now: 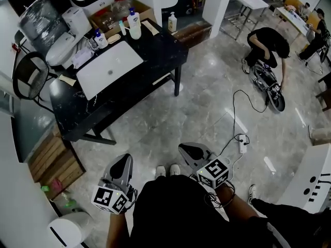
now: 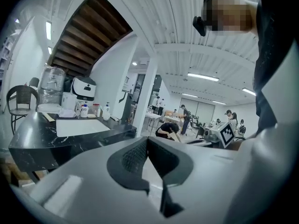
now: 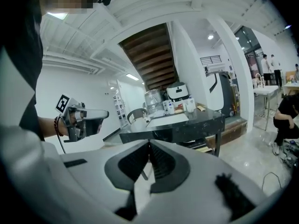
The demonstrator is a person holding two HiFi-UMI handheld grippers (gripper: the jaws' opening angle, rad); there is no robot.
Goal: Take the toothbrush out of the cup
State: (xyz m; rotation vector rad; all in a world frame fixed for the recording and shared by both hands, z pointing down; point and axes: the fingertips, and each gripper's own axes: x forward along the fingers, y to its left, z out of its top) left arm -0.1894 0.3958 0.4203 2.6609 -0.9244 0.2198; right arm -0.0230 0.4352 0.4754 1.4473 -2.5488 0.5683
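Note:
The black table [image 1: 155,61] with a white sink [image 1: 108,66] stands far ahead at the upper left. Near its back edge, beside a white pump bottle [image 1: 134,25], is a small cup with a teal toothbrush [image 1: 122,28]; it is too small to make out in detail. My left gripper [image 1: 124,160] and right gripper [image 1: 187,149] are held close to the body, well short of the table. Both are shut, jaw tips touching, with nothing between them. In the left gripper view the jaws [image 2: 147,139] point at the table [image 2: 70,134]. The right gripper [image 3: 149,144] also faces the table [image 3: 177,125].
A person [image 1: 269,43] crouches over a scooter on the floor at the right. A power strip with cable [image 1: 241,142] lies ahead of my feet. A toilet [image 1: 62,48] and a chair [image 1: 28,76] stand left of the table, wooden steps [image 1: 54,159] below them.

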